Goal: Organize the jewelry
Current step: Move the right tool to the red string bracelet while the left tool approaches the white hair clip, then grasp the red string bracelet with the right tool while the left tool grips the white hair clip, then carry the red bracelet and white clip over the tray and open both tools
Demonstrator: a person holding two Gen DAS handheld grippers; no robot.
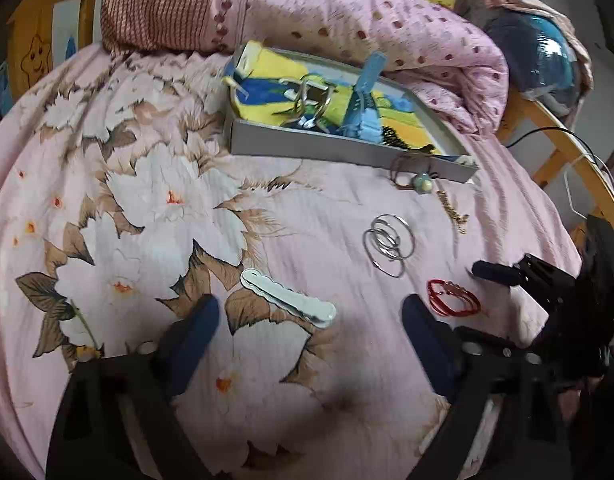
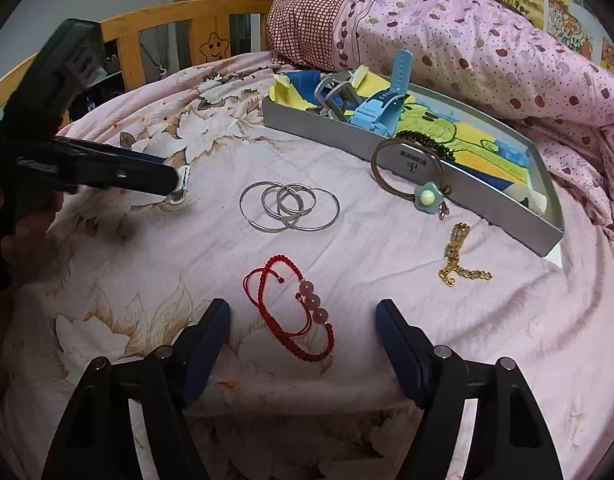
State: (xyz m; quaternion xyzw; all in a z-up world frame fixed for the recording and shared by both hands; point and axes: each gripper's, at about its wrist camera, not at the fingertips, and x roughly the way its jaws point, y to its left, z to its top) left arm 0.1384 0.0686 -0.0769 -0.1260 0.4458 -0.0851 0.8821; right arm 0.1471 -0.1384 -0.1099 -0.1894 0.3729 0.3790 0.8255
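Red bracelet [image 2: 293, 312], right gripper [image 2: 303, 320] astride, tilted down

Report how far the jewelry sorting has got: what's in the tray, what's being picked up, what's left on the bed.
Done: the grey metal tray already holds a light blue watch and silver bangles.

In hand: nothing gripped. The left tongs straddle the white scalloped hair clip; the right tongs straddle the red cord bracelet.

Left: silver hoop rings, gold chain, brown hair tie with a blue flower.
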